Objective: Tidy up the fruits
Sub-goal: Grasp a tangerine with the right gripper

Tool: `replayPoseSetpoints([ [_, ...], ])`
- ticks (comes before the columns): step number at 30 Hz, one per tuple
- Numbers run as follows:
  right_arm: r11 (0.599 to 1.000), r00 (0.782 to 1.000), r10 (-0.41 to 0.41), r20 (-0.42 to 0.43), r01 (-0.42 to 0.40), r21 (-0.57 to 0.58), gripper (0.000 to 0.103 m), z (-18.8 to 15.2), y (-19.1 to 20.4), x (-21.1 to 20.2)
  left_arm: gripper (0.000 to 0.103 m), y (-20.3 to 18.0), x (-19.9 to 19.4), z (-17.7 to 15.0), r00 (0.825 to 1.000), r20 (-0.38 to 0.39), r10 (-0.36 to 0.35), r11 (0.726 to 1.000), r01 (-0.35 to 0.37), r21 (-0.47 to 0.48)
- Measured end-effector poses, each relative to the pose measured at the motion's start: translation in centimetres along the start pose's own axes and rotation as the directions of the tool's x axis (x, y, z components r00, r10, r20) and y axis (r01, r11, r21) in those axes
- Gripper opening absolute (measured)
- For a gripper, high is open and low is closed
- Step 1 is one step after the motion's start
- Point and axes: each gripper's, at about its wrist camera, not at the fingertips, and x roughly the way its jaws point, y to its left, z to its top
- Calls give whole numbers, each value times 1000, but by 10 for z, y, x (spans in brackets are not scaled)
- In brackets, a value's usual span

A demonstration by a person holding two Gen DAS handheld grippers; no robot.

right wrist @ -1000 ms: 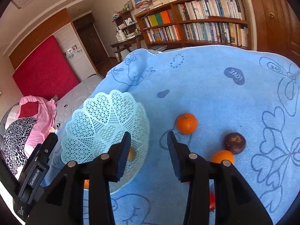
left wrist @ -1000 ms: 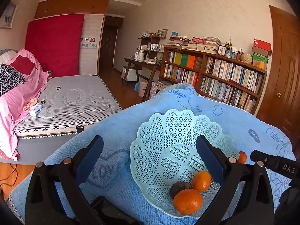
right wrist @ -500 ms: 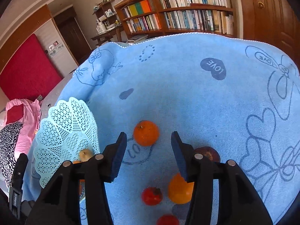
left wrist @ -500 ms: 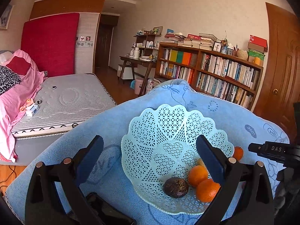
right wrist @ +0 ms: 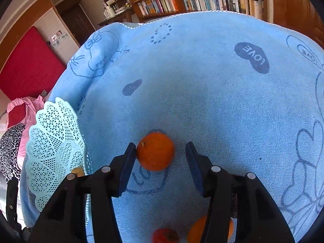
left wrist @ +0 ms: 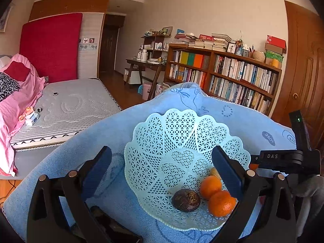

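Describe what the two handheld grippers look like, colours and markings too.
Both are black plastic frames. The left gripper and the right gripper each carry two flat fingers faced with dark blue pads and round silver bolts at the joints. Seen from the left camera, the right one shows white letters "DAS" and a green light.

Mint lattice basket (left wrist: 182, 141), orange mandarin (right wrist: 155, 154)

left hand-held gripper (left wrist: 162, 168) black | blue pads (left wrist: 226, 168) (silver screws) | right hand-held gripper (right wrist: 161, 156) alike

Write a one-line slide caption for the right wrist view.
Open right gripper brackets a round orange fruit on the blue printed towel, beside the pale green lattice plastic basket.
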Motion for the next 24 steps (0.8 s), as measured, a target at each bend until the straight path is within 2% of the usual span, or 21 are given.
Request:
replayPoseSetpoints([
  [1, 1000, 1000, -13, 0, 13, -12, 50, -1, 2, 0, 100, 0, 0, 0, 1000, 0, -2, 1000, 2, 2],
  [3, 1000, 1000, -5, 9, 5, -26, 40, -3, 3, -2, 100, -2, 1, -1, 1000, -2, -7, 1000, 7, 10],
  [15, 1000, 992, -7, 130, 7, 2, 39, -19, -20, -63, 100, -26, -4, -9, 998, 1, -55, 993, 54, 106],
  [24, 998, 978, -46, 203, 36, 55, 40, -42, -58, -103, 100, -42, -8, -10, 994, -35, -108, 983, 111, 144],
])
